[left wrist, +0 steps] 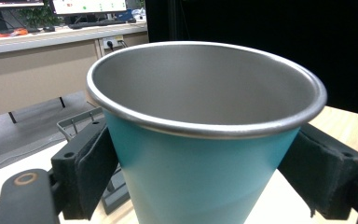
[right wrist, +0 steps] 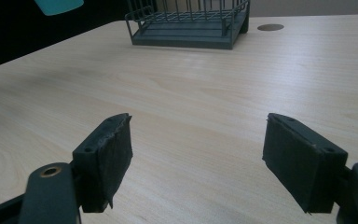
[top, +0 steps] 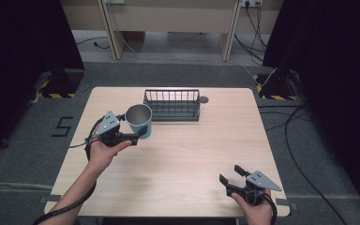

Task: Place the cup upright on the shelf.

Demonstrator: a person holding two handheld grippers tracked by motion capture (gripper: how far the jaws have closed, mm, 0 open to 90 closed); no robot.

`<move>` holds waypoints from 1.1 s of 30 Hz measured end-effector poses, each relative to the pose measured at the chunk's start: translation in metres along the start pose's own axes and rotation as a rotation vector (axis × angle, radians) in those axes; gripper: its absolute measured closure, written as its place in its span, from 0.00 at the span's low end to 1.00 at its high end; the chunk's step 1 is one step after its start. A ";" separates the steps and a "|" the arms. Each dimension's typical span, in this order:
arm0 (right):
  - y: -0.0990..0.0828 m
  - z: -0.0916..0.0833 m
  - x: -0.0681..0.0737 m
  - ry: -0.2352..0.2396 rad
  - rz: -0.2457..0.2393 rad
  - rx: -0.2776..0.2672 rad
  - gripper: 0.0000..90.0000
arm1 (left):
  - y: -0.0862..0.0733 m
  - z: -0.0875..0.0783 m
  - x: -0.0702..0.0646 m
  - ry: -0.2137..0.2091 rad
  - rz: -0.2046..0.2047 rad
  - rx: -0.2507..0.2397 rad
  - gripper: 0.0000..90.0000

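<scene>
A teal cup (top: pixel 139 121) with a bare metal inside and rim is upright near the table's left rear. It is held just left of the wire rack. My left gripper (top: pixel 140 130) is shut on the cup. In the left gripper view its padded jaws press the cup's (left wrist: pixel 205 163) two sides below the rim. The cup's base (right wrist: pixel 58 5) hangs above the tabletop in the right gripper view. My right gripper (top: pixel 230 173) rests low at the front right of the table, open, with bare wood between its pads (right wrist: pixel 107 154).
A dark wire rack (top: pixel 172 105) stands at the back middle of the wooden table (top: pixel 183 159), with a round cable hole (top: pixel 203 99) beside its right end. Black curtains flank the table, and cables lie on the floor to the right.
</scene>
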State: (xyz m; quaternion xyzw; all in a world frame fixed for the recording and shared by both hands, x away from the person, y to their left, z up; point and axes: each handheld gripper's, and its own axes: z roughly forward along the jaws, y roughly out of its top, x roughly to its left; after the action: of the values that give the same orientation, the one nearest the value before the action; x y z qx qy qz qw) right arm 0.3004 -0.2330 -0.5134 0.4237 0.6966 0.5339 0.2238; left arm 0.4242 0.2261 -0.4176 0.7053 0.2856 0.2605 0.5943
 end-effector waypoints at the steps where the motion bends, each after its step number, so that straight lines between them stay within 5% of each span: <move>1: 0.000 0.000 0.000 0.000 0.000 0.000 0.27 | 0.001 0.001 0.000 0.000 -0.001 -0.002 0.17; 33: 0.000 -0.001 0.000 0.007 0.021 0.003 0.28 | 0.021 0.036 0.009 0.018 -0.011 -0.012 0.17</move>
State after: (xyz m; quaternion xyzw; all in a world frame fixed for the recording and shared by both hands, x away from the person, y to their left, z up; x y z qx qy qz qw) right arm 0.3001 -0.2338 -0.5134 0.4295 0.6936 0.5368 0.2153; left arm 0.4578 0.2051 -0.4024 0.6977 0.2931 0.2655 0.5974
